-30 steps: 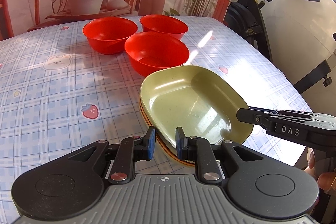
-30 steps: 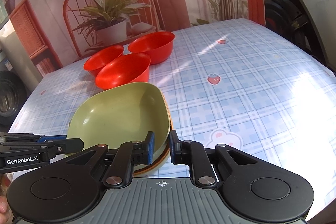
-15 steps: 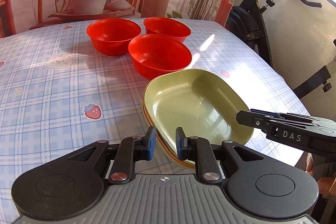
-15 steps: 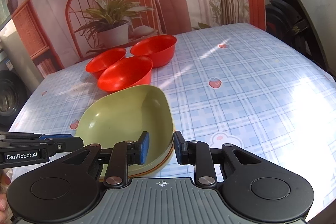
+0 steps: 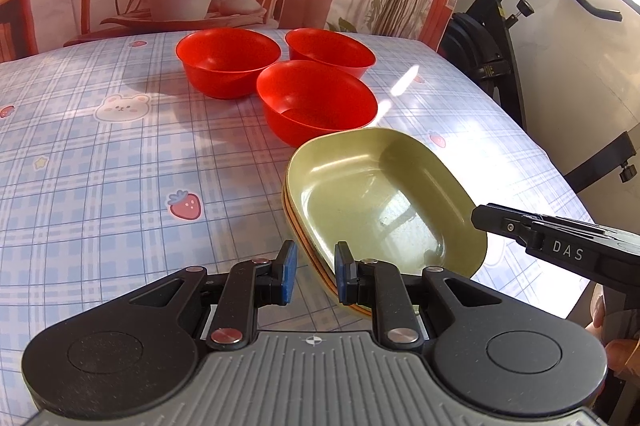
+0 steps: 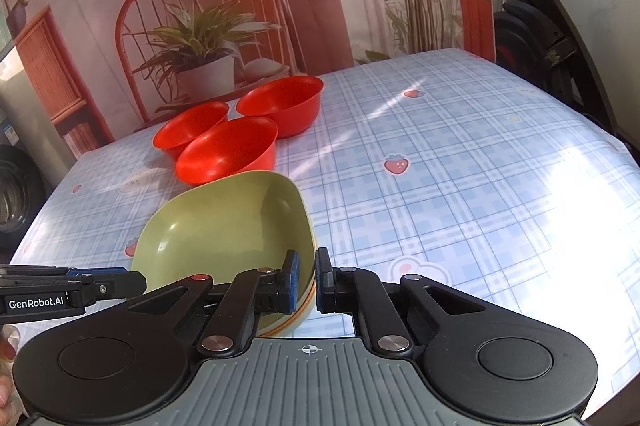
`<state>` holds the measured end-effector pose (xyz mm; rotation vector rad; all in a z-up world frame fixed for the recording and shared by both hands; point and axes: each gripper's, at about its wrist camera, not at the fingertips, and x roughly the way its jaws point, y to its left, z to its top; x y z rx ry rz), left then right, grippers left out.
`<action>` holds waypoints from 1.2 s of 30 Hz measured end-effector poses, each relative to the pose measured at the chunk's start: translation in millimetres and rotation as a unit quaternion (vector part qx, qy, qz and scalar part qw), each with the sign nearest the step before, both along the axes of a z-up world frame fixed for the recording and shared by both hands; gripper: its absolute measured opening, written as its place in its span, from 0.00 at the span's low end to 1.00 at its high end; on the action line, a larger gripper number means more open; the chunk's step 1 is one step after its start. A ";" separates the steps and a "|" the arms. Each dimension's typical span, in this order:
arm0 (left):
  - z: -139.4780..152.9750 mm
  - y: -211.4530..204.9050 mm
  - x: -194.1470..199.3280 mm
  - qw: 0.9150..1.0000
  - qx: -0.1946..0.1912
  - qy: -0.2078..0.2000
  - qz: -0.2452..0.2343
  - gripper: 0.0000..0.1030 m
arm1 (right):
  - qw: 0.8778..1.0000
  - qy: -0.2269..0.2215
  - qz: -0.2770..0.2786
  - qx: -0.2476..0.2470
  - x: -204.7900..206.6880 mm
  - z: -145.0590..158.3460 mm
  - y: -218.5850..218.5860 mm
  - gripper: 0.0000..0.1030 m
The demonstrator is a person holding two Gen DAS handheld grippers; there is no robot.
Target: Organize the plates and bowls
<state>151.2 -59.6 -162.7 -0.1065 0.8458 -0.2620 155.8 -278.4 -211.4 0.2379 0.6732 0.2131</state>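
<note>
A green plate (image 5: 372, 194) tops a stack of plates with orange rims under it near the table's front edge; it also shows in the right wrist view (image 6: 224, 226). My left gripper (image 5: 312, 276) straddles the stack's near-left rim, jaws slightly apart. My right gripper (image 6: 306, 280) straddles the stack's right rim, its jaws narrow around the edge. Three red bowls stand behind the plates: a near one (image 5: 316, 102), a far left one (image 5: 228, 60) and a far right one (image 5: 330, 52).
The table has a blue checked cloth (image 5: 100, 162) with strawberry and bear prints. An exercise bike (image 5: 500, 38) stands right of the table. A backdrop with a chair and plant (image 6: 200, 38) hangs behind it.
Both grippers have drawn back and up a little from the table. The right gripper's jaws opened briefly, then narrowed again around the plate rim. The plates and bowls have not moved.
</note>
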 end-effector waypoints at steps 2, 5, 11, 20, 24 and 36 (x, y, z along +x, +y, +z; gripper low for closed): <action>-0.3 0.3 0.3 1.000 -0.001 0.001 0.001 0.20 | 1.000 0.001 0.000 0.000 0.0 -0.3 0.0 0.07; -0.6 -0.2 0.4 1.000 0.000 0.000 0.001 0.20 | 1.000 0.002 -0.001 0.002 0.6 -0.6 -0.2 0.07; 2.6 -3.2 -1.9 1.000 0.016 -0.011 0.001 0.21 | 1.000 -0.004 0.003 0.008 -0.4 3.2 -0.5 0.12; 10.3 0.6 -6.0 0.999 0.015 -0.033 0.009 0.23 | 1.000 -0.023 -0.001 -0.003 -3.0 13.5 -0.6 0.19; 12.4 2.6 -6.7 0.999 0.015 -0.037 0.013 0.23 | 1.000 -0.025 -0.003 -0.003 -2.7 14.8 -2.5 0.19; 38.6 19.4 -1.4 0.996 0.022 -0.073 0.040 0.40 | 0.998 -0.063 0.002 -0.029 8.6 51.7 -5.6 0.51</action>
